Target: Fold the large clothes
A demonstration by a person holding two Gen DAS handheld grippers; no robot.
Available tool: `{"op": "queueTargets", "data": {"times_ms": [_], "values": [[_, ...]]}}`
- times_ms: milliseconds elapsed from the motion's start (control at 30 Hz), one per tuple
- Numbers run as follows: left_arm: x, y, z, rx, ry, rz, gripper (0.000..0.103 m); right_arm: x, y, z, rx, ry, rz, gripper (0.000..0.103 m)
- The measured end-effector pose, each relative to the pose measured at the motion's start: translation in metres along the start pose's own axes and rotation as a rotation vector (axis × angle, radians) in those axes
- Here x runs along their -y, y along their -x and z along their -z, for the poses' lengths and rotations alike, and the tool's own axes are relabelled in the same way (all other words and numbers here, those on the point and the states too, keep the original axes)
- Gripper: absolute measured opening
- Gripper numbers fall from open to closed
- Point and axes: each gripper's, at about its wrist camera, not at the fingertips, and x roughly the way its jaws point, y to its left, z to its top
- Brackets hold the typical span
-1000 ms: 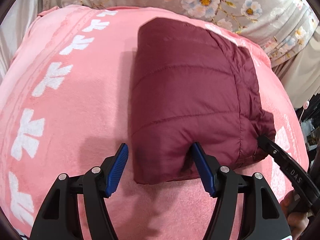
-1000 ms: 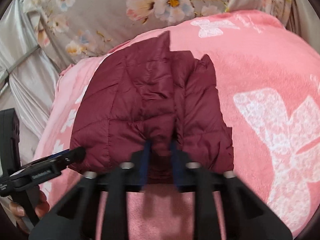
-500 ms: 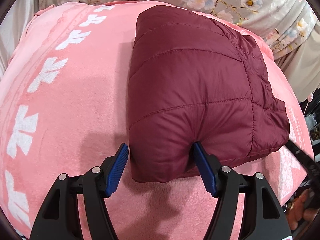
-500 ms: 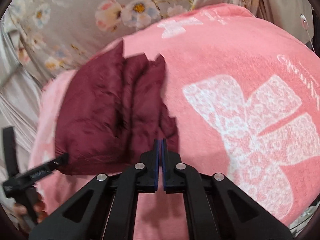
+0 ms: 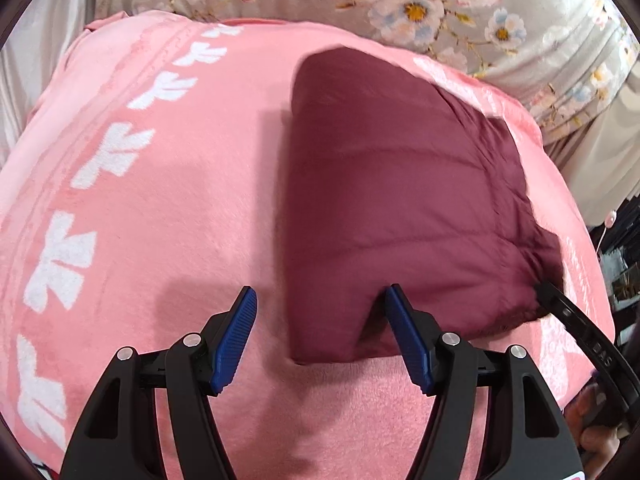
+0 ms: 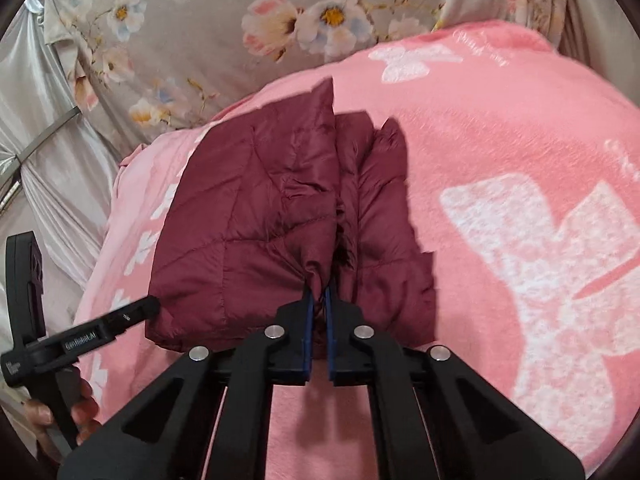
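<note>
A maroon quilted jacket (image 5: 400,208) lies folded into a thick block on a pink blanket (image 5: 160,200). My left gripper (image 5: 320,320) is open, its right finger pressed into the jacket's near edge and its left finger on the blanket beside it. In the right wrist view the jacket (image 6: 256,216) shows its stacked layers. My right gripper (image 6: 318,308) is shut on a pinch of the jacket's near edge. The right gripper's finger (image 5: 568,316) touches the jacket's right corner in the left wrist view.
The pink blanket (image 6: 520,200) carries white bow patterns and covers a bed. A grey floral sheet (image 6: 240,20) lies beyond it. Silver drapes (image 6: 40,120) hang at the left. The left gripper's finger (image 6: 120,320) shows at the jacket's left corner.
My right gripper, shut and off the jacket half a second ago, has come back onto the jacket's near edge and closed on it. The left gripper stays open at the near edge.
</note>
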Motion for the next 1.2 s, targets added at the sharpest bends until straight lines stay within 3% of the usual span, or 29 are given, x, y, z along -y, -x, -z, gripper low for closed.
{"op": "queueTargets", "data": {"times_ms": [200, 300, 433, 567, 633, 767, 900, 1000, 1100, 1133, 1167, 1200], "values": [[0.007, -0.025, 0.007, -0.052, -0.014, 0.007, 0.066, 0.021, -0.023, 0.020, -0.092, 0.004, 0.098, 0.003], [0.013, -0.035, 0.011, -0.056, -0.052, -0.007, 0.069, 0.020, -0.043, 0.031, -0.119, 0.034, 0.143, 0.004], [0.014, -0.042, 0.011, -0.056, -0.069, -0.024, 0.072, 0.018, -0.041, 0.026, -0.125, 0.040, 0.165, 0.006], [0.007, -0.028, 0.002, -0.061, -0.064, 0.007, 0.070, 0.041, -0.009, 0.000, -0.095, -0.108, 0.100, 0.021], [0.001, -0.013, -0.011, -0.026, -0.049, 0.024, 0.068, 0.047, 0.006, -0.015, -0.044, -0.135, 0.088, 0.026], [-0.007, 0.006, -0.052, 0.051, -0.022, 0.050, 0.068, 0.049, 0.014, -0.064, 0.050, -0.150, 0.052, 0.047], [0.002, 0.005, -0.106, 0.110, -0.003, 0.048, 0.068, 0.035, -0.012, -0.108, 0.082, -0.125, 0.056, 0.048], [0.018, -0.006, -0.140, 0.118, -0.010, 0.061, 0.068, 0.035, -0.045, -0.131, 0.036, -0.180, 0.027, 0.048], [0.035, -0.027, -0.163, 0.107, -0.032, 0.054, 0.068, 0.033, -0.080, -0.142, -0.025, -0.184, 0.060, 0.048], [0.040, -0.036, -0.168, 0.097, -0.037, 0.046, 0.068, 0.035, -0.091, -0.143, -0.051, -0.191, 0.057, 0.043], [0.042, -0.044, -0.171, 0.088, -0.041, 0.046, 0.068, 0.036, -0.102, -0.142, -0.079, -0.212, 0.045, 0.022], [0.046, -0.053, -0.174, 0.073, -0.042, 0.037, 0.068, 0.038, -0.105, -0.140, -0.074, -0.230, 0.025, 0.014]]}}
